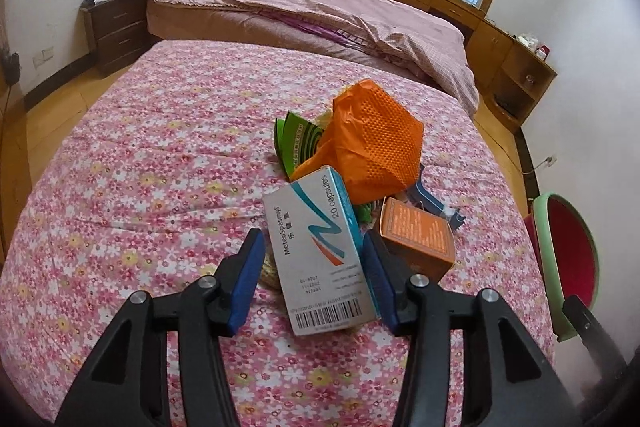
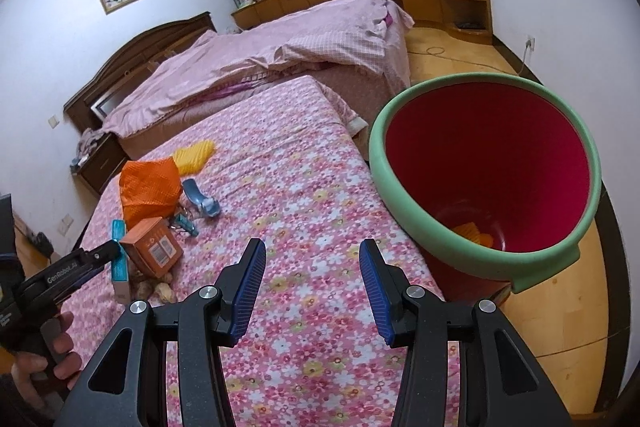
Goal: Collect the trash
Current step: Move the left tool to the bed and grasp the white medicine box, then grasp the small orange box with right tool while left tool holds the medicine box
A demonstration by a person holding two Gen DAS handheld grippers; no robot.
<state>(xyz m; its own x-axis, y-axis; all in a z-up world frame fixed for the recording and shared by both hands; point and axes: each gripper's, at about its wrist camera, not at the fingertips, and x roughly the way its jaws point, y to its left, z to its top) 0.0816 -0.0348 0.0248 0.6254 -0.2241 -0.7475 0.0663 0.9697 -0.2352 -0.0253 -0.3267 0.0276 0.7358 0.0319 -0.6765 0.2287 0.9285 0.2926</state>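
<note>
Left wrist view, capsule box (image 1: 320, 251) tilted, lengthwise between claw (image 1: 316, 287) pads

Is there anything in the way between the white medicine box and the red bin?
Nothing visible blocks it. The white medicine box sits between the left hand-held gripper pads at the near end of the trash pile. Only open flowery bedspread lies between the pile and the red bin beside the bed, and the right hand-held gripper is empty.
</note>
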